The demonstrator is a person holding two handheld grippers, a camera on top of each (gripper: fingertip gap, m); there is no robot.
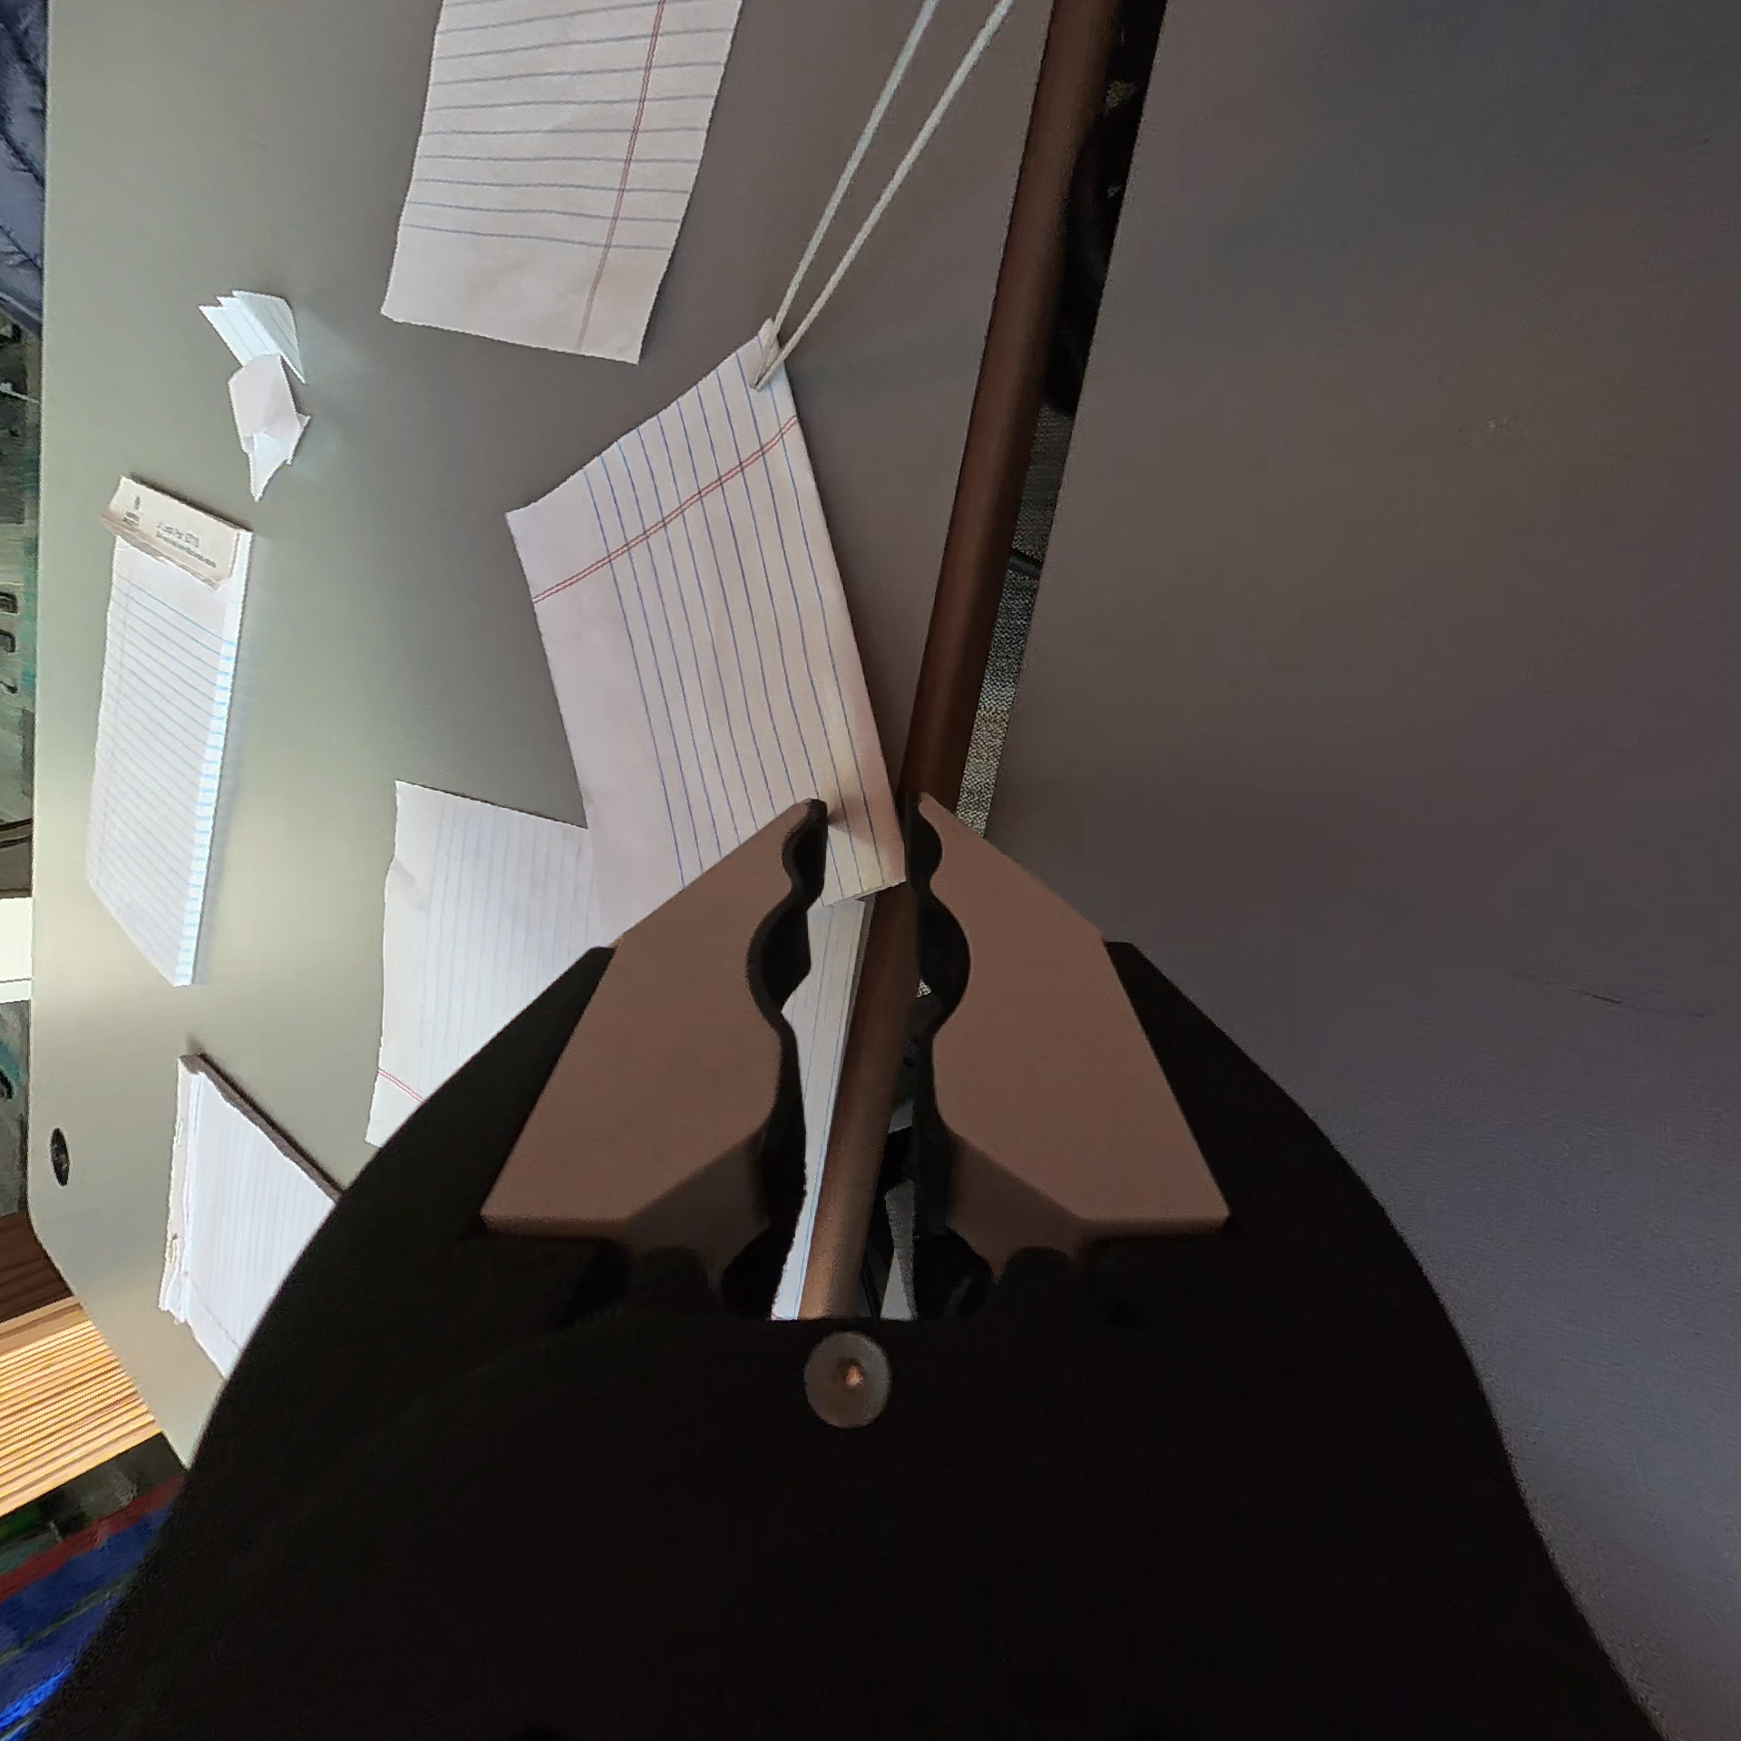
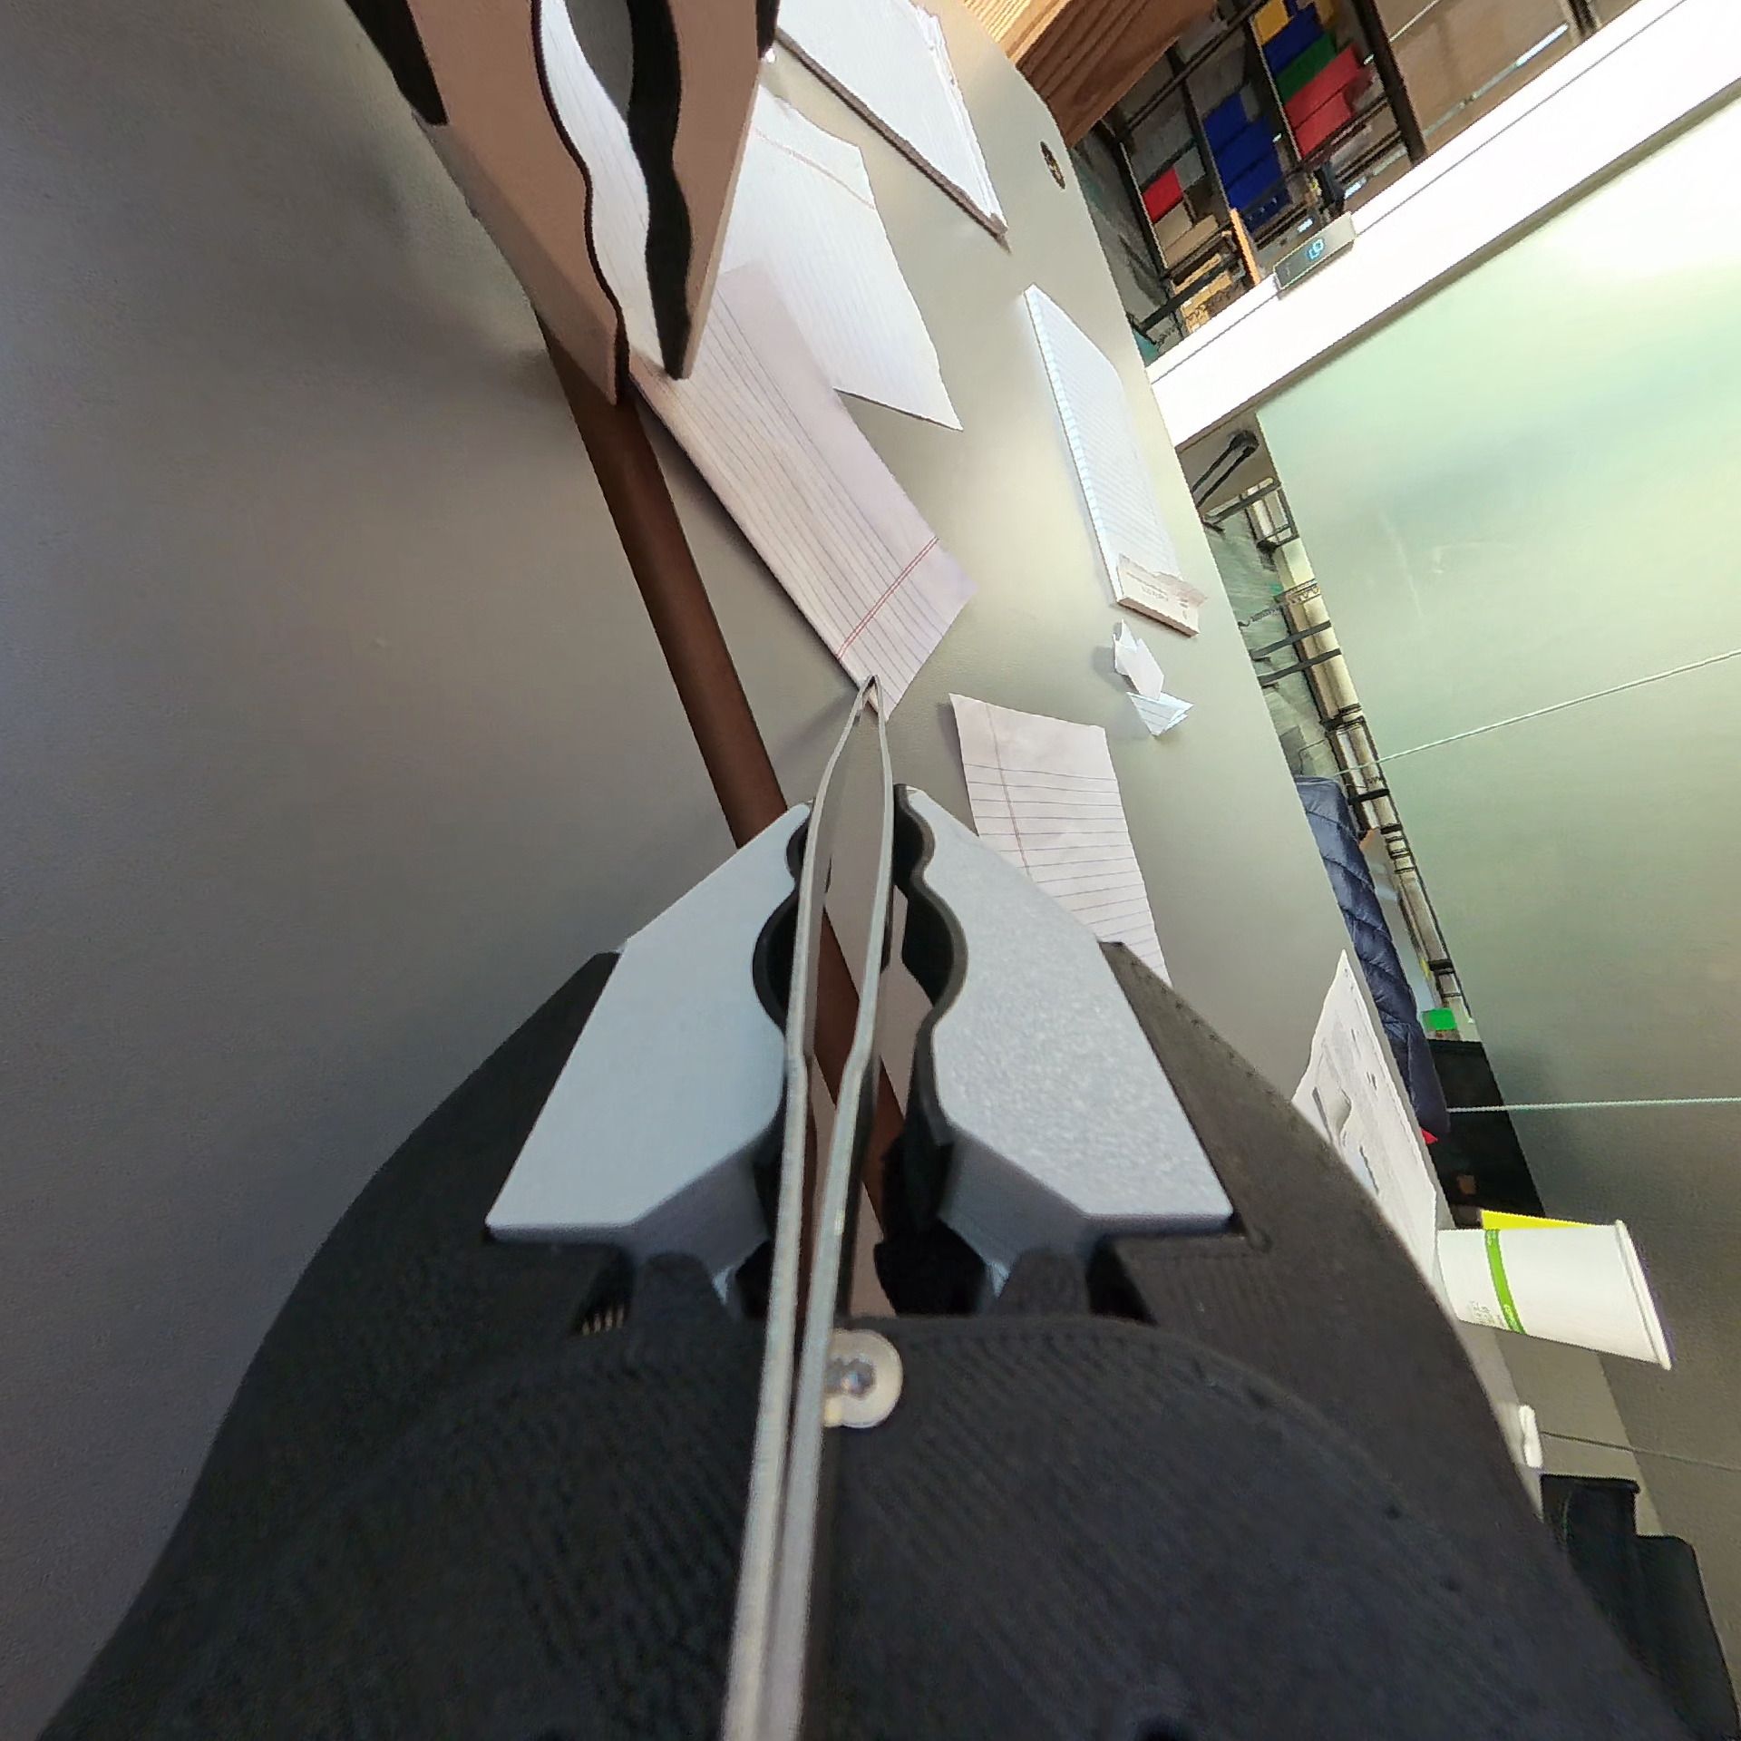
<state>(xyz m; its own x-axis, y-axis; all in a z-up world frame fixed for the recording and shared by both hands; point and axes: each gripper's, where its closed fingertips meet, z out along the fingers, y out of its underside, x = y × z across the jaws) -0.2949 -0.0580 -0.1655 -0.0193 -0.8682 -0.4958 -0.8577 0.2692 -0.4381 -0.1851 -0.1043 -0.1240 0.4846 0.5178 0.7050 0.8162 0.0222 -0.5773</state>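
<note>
The right gripper (image 2: pixel 853 810) is clamped on tweezers (image 2: pixel 812 1225), whose tips pinch the far corner of a folded lined sheet (image 1: pixel 697 612). The sheet's long axis runs from those tips straight back to the left gripper (image 1: pixel 862 820), alongside a brown rod (image 1: pixel 989 471). Its near corner sits between the left jaws, which are slightly apart; whether they grip it I cannot tell.

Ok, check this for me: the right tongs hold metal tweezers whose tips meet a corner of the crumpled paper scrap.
Wrong in one respect. The crumpled paper scrap lies apart, untouched. The right tongs hold metal tweezers whose tips meet a corner of the folded lined sheet. The right wrist view shows it.
</note>
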